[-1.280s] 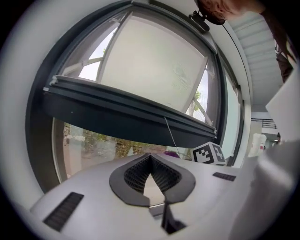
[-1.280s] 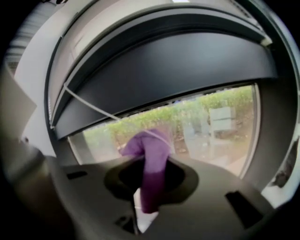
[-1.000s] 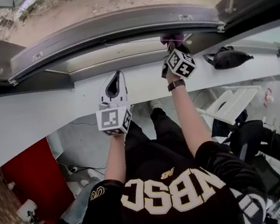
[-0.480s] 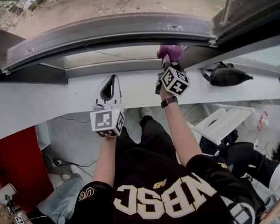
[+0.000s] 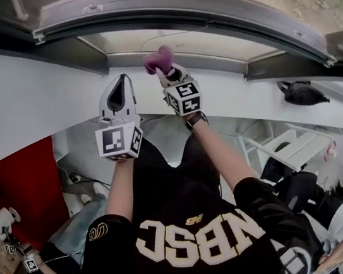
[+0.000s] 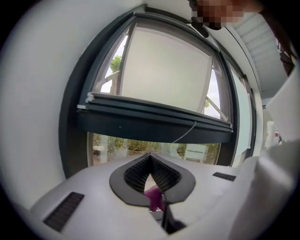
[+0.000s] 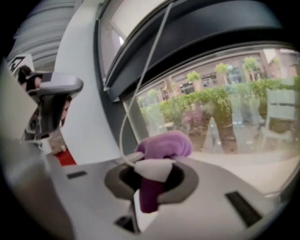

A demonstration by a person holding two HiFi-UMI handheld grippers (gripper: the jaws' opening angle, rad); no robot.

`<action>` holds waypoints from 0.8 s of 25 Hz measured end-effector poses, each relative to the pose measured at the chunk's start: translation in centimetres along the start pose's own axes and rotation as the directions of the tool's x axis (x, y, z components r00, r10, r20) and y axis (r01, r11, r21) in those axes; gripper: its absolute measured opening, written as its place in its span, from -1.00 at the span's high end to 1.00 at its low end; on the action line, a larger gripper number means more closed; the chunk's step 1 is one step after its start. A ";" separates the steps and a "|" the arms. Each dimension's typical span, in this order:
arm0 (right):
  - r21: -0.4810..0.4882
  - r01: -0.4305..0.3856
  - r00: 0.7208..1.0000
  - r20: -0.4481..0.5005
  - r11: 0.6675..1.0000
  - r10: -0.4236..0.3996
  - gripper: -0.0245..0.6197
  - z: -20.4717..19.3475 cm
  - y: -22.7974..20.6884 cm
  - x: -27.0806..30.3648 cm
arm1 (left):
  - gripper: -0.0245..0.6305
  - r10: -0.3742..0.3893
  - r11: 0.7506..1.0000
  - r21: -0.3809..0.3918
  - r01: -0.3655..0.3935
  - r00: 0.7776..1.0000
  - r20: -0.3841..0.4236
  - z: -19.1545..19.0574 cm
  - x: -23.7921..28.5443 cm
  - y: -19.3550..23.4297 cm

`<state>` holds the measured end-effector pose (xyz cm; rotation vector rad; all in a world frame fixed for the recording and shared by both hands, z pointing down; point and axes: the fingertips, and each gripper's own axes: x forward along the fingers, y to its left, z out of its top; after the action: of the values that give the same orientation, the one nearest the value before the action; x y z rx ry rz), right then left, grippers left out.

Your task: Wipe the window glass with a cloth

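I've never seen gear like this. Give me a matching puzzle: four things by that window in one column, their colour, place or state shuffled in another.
Things:
1. cloth
2. right tool
3. bag
4. window frame

Descriptions:
a. dark grey
b. lying on the white sill
c. purple
d. shut on the cloth

Pairs: 1-c, 2-d, 3-b, 4-a.
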<state>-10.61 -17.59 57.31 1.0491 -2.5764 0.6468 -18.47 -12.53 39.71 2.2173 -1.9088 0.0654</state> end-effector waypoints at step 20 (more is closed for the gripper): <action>-0.162 -0.159 0.985 0.035 0.974 0.167 0.72 8.4 13.9 19.6 | 0.86 0.048 0.997 -0.058 -0.052 0.997 -0.061 -2.6 -6.4 13.5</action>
<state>-34.93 -24.52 54.12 0.8194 -2.7250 0.4490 -32.42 -7.66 42.90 2.1057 -1.9092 0.0802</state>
